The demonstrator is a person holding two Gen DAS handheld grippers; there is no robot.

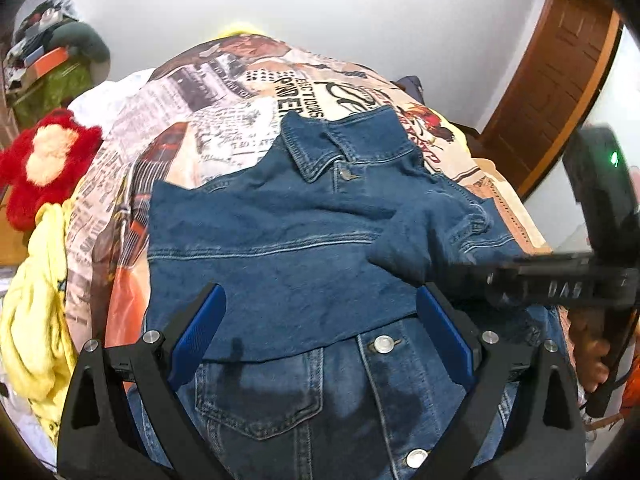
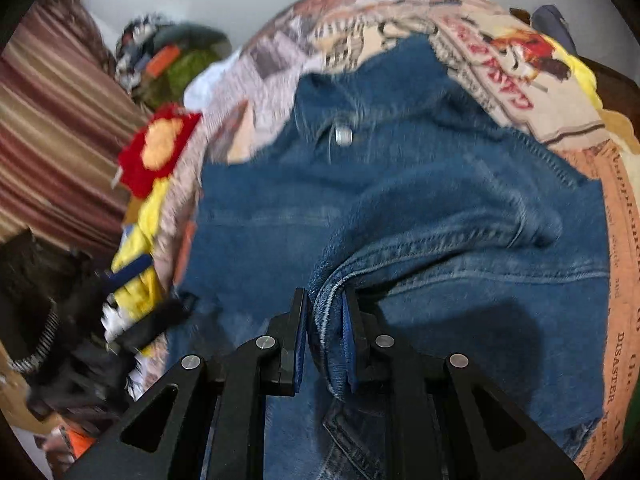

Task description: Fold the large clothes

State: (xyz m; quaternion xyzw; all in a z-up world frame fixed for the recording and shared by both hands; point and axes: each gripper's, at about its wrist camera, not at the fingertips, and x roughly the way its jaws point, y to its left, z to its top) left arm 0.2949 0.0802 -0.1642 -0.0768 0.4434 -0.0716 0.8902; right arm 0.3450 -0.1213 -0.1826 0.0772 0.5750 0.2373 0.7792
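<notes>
Your denim jacket (image 1: 280,240) lay spread on the bed, over the newspaper-print bedspread (image 1: 224,96), collar (image 1: 316,152) toward the far wall and its buttoned front toward you. One side had been folded across the chest, so a plain panel of denim covered the upper front.

Your left gripper (image 1: 320,328) hovered over the jacket's lower front with its blue pads (image 1: 198,332) spread wide and nothing between them.

Your right gripper (image 2: 325,340) was pressed together on a bunched fold of denim, a seamed edge of the sleeve (image 2: 440,240), pinched between its two pads. In the left wrist view the same gripper (image 1: 560,284) reached in from the right across the jacket.

A red plush toy (image 1: 44,160) and a yellow cloth (image 1: 36,300) sat at the left edge of the bed, and a wooden door (image 1: 556,92) stood at the right.
</notes>
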